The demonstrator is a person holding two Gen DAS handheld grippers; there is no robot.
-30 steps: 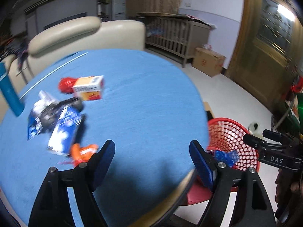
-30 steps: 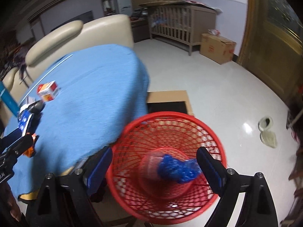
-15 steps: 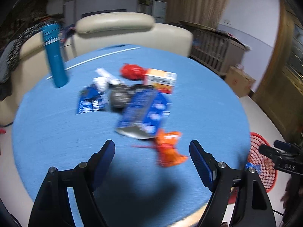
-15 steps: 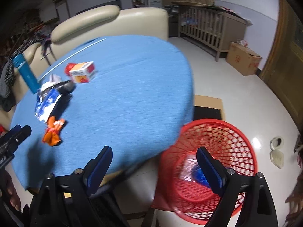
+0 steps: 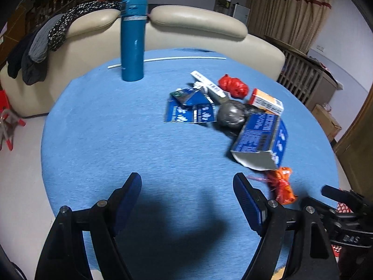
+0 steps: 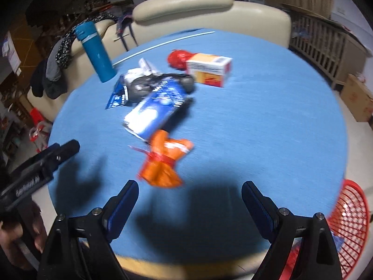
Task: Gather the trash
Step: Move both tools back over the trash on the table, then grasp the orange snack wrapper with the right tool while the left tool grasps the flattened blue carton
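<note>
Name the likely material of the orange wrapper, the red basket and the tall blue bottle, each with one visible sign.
Orange wrapper: thin glossy plastic film, crinkled and tied.
Red basket: moulded plastic, probably, with open lattice walls.
Tall blue bottle: smooth, rigid and matte; painted metal or plastic, unclear.

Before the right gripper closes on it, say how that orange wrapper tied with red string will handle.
The orange wrapper looks crumpled and thin, so it will probably crush and flop rather than resist. It seems light and may skid on the blue tablecloth if nudged. Its cinched middle looks the firmest spot for the open right gripper.
</note>
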